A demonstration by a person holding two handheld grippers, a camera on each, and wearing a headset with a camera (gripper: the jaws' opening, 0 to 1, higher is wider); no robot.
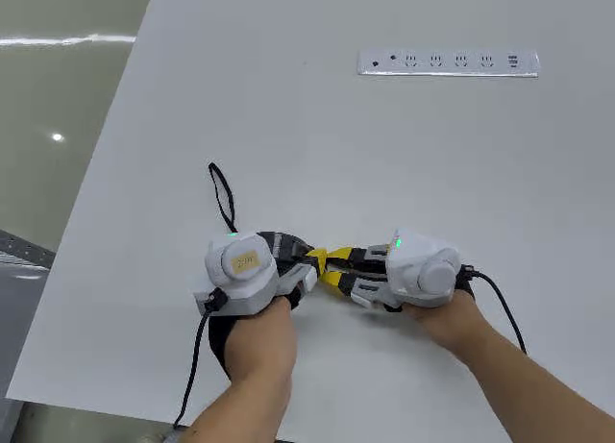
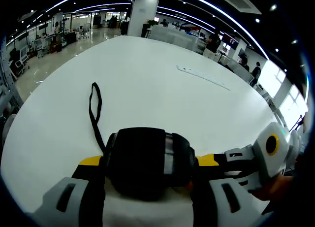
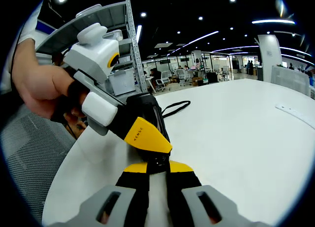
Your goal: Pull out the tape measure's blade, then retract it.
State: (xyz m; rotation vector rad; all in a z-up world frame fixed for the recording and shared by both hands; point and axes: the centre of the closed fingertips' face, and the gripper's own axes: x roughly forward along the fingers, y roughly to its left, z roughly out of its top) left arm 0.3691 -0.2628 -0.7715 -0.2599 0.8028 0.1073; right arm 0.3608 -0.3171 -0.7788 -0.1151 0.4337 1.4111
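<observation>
The black tape measure [image 1: 281, 245] is clamped in my left gripper [image 1: 304, 260], just above the table's near edge. In the left gripper view its round case [image 2: 147, 160] sits between the yellow-tipped jaws of the left gripper [image 2: 149, 163]. My right gripper [image 1: 332, 270] meets it from the right, and its own view shows the jaws of the right gripper [image 3: 157, 167] drawn together at the mouth of the case [image 3: 145, 109], seemingly on the blade's end hook. No length of blade shows. The black wrist strap [image 1: 223, 195] trails away across the table.
A white power strip [image 1: 448, 62] lies far back on the white table [image 1: 384, 155]. The table's left edge drops to a glossy floor. Black cables trail from both grippers toward me.
</observation>
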